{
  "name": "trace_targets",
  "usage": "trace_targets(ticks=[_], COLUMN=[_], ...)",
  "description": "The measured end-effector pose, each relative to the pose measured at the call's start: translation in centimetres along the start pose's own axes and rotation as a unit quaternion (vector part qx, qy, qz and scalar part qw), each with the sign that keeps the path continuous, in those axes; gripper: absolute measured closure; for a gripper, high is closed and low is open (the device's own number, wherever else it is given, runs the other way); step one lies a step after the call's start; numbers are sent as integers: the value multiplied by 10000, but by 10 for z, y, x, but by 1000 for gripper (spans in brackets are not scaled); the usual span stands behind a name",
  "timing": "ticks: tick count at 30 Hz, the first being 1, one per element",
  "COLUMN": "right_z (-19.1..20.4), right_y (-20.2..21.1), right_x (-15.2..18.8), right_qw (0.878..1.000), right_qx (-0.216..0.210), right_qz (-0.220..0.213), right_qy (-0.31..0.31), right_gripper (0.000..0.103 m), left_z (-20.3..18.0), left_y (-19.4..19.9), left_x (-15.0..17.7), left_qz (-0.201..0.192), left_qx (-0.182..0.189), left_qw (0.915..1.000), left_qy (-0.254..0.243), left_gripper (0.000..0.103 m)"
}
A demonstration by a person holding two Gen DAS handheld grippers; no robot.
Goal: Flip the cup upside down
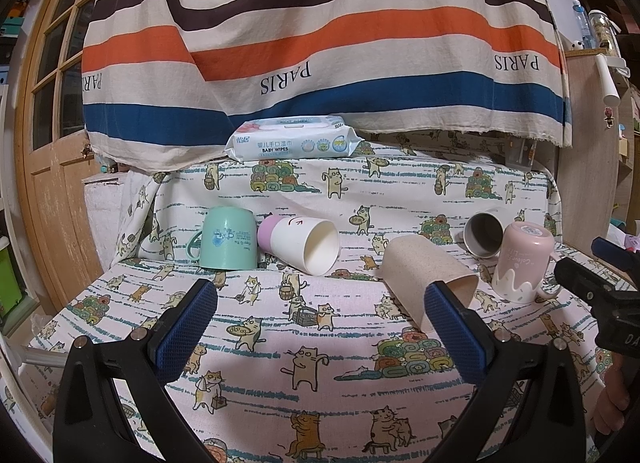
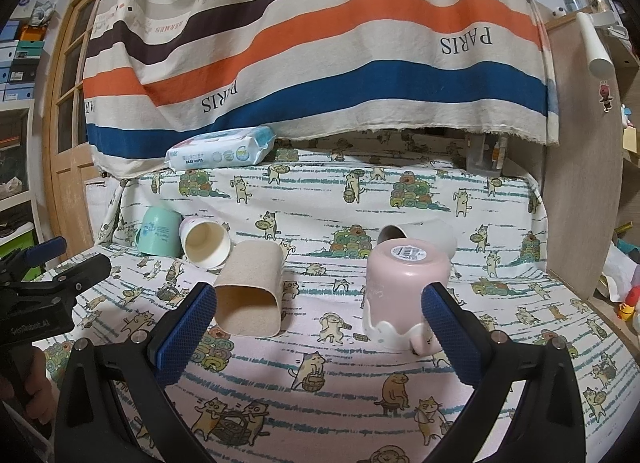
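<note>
Right wrist view shows the right gripper [image 2: 318,315] wide apart, holding nothing. The left gripper [image 1: 320,327] is apart too. The pink cup [image 2: 404,287] stands upside down on the table [image 2: 340,403]. The tan cup [image 2: 250,295] lies sideways, likely next.

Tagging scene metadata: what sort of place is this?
Probably a lived-in home room, not a lab: cat-print cloth covering the work surface, baby wipes pack behind the cups, wooden door alongside cluttered shelves.
</note>
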State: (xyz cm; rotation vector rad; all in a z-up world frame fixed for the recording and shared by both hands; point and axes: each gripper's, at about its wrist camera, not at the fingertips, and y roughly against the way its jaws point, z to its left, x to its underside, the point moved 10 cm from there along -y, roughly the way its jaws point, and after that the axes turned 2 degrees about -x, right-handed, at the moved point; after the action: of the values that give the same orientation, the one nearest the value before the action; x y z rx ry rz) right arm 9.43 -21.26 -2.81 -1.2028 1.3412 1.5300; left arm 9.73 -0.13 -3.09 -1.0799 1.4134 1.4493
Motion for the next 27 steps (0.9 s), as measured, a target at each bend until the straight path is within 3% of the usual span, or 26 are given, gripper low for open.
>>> trace_targets(ticks=[3,6,10,13,18,21,24,27], right_z=[-2,4,12,19,29,37,51,64], right_y=[0,-1,-4,-14,-57,-88,-117,-144], right_x=[2,-1,-20,-38,-51,-47,-35,-12], right_qw=[9999,9989,9981,9948,9784,9656,9537,9350], right_qx=[-27,-313,-430,-619,-875,-978,-966,-916], right_qz=[110,280,414,789,1799,2329,2811,3408], right_qy=[-47,-201,-126,-201,-527,-620,-457,-341], right_gripper=[0,0,0,0,12,16,17,24], left_z=[9,9,14,20,32,33,35,38], left_y=[0,-5,-20,-33,-49,-63,-79,-93], left_x=[1,4,5,5,-15,-19,-16,-9], left_qz=[28,167,748,1341,1705,1961,2288,2520], left_qx=[-285,-61,-213,71,-57,44,137,168], left_qw=[9995,9997,9969,9899,9842,9794,9719,9656], left_qy=[97,147,96,444,474,478,537,625], left_gripper=[0,0,0,0,0,0,0,0])
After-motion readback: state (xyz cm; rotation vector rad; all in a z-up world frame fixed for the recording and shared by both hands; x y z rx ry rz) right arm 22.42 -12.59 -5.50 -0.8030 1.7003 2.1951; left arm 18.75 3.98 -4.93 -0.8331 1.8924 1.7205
